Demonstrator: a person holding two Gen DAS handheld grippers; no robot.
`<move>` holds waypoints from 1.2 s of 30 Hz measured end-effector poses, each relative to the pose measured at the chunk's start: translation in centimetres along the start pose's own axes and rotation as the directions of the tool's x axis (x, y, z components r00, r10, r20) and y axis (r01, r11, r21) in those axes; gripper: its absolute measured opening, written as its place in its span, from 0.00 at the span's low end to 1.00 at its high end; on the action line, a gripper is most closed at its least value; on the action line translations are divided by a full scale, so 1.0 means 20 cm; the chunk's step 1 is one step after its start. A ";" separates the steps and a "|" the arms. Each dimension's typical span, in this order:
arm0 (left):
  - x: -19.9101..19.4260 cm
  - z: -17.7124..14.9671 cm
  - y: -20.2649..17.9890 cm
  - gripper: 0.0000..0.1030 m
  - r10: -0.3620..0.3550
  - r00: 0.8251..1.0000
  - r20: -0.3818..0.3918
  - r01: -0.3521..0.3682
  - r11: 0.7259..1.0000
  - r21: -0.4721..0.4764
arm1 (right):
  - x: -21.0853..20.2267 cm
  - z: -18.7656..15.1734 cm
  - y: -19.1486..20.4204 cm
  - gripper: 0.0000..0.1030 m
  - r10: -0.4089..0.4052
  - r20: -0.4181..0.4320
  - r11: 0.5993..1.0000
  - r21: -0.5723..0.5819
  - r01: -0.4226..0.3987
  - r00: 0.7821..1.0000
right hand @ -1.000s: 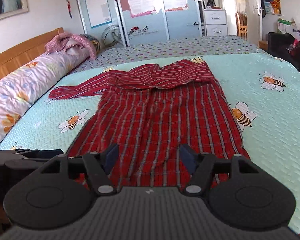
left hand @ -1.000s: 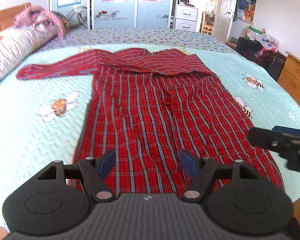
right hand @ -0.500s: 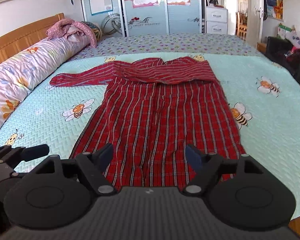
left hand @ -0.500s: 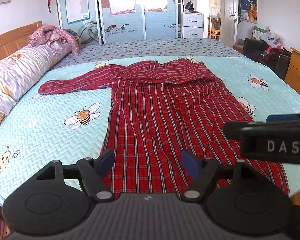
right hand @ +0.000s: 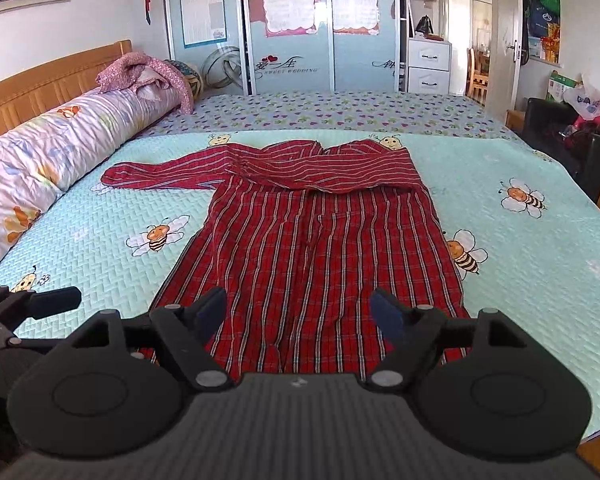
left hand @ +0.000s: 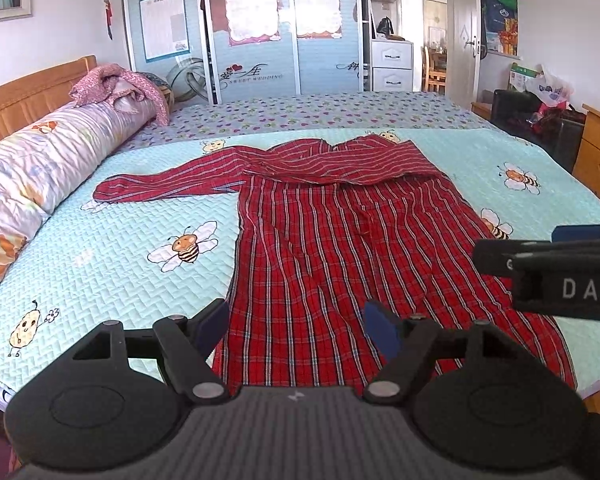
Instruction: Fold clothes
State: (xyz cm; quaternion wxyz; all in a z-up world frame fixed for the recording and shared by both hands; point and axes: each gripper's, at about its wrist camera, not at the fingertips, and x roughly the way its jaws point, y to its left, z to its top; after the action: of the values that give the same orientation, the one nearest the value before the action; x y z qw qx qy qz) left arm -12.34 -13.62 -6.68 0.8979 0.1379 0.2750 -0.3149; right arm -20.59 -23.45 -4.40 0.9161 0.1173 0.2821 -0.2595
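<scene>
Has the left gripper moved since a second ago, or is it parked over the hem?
Yes. The left gripper has pulled back and up from the red plaid shirt: more of the bee quilt and wardrobe now shows. Its fingers stand open, empty.

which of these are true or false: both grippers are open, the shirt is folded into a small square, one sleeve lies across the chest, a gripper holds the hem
Both grippers, left and right, are open: true.
The shirt is folded into a small square: false, its body lies spread full length on the bed.
One sleeve lies across the chest: true.
A gripper holds the hem: false, neither holds anything.
</scene>
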 end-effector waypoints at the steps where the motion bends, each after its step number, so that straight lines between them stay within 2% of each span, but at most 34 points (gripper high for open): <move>1: 0.00 0.00 0.01 0.74 0.001 1.000 -0.001 -0.001 1.000 -0.003 | 0.00 0.00 0.00 0.78 -0.001 -0.001 1.000 -0.001 0.001 1.000; 8: 0.05 0.02 0.10 0.74 0.012 1.000 -0.013 -0.013 0.999 -0.048 | 0.03 -0.02 0.00 0.78 -0.009 -0.016 1.000 -0.007 0.009 1.000; 17: 0.14 0.05 0.22 0.74 0.081 0.996 -0.032 -0.084 0.993 -0.085 | 0.15 -0.11 0.00 0.78 0.015 -0.077 1.000 0.009 -0.015 0.997; 30: 0.17 0.04 0.25 0.74 0.072 0.997 -0.040 -0.076 0.992 -0.101 | 0.22 -0.16 0.04 0.78 0.034 -0.123 0.999 -0.004 -0.035 0.992; 36: 0.24 0.05 0.33 0.74 0.062 0.997 -0.052 -0.069 0.988 -0.140 | 0.25 -0.19 0.01 0.78 0.038 -0.140 0.999 0.006 -0.037 0.989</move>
State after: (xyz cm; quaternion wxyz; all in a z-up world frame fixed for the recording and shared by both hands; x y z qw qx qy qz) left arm -4.68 -11.30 -8.17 0.9085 0.0902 0.3132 -0.2615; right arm -18.74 -23.86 -10.39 0.8986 0.1421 0.3429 -0.2340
